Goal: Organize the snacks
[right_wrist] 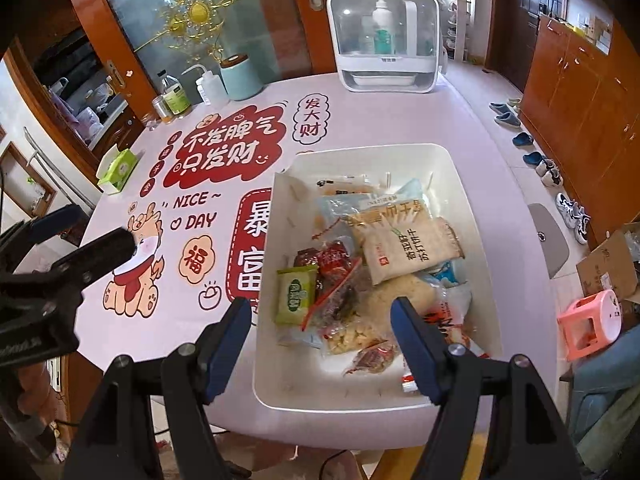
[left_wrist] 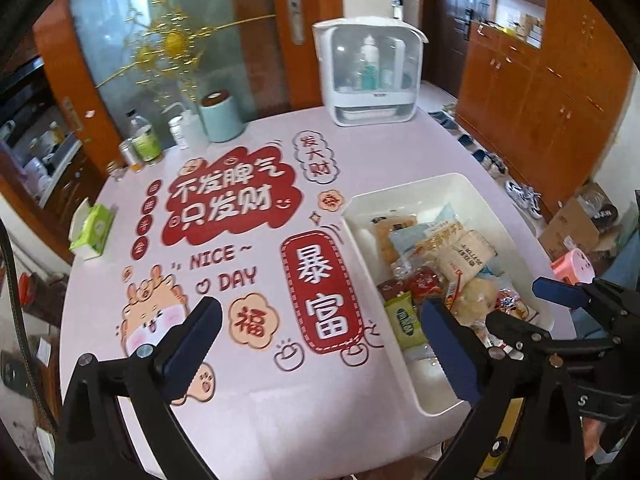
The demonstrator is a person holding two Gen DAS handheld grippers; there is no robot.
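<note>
On table: white bin (right_wrist: 472,208) heaped with snack packets (right_wrist: 404,248), perhaps crackers; both tools spread, empty.

left gripper (left_wrist: 320,344): jaws spreading wide, nothing sitting between the fingers | right gripper (right_wrist: 320,344): jaws gaping wide, fingers holding nothing, hovering just right of the left fingers

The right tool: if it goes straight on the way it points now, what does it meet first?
Probably the snack packets heaped in the white bin. The open right tool points down at the red-striped clear packet beside the green packet; depth is unclear.
</note>
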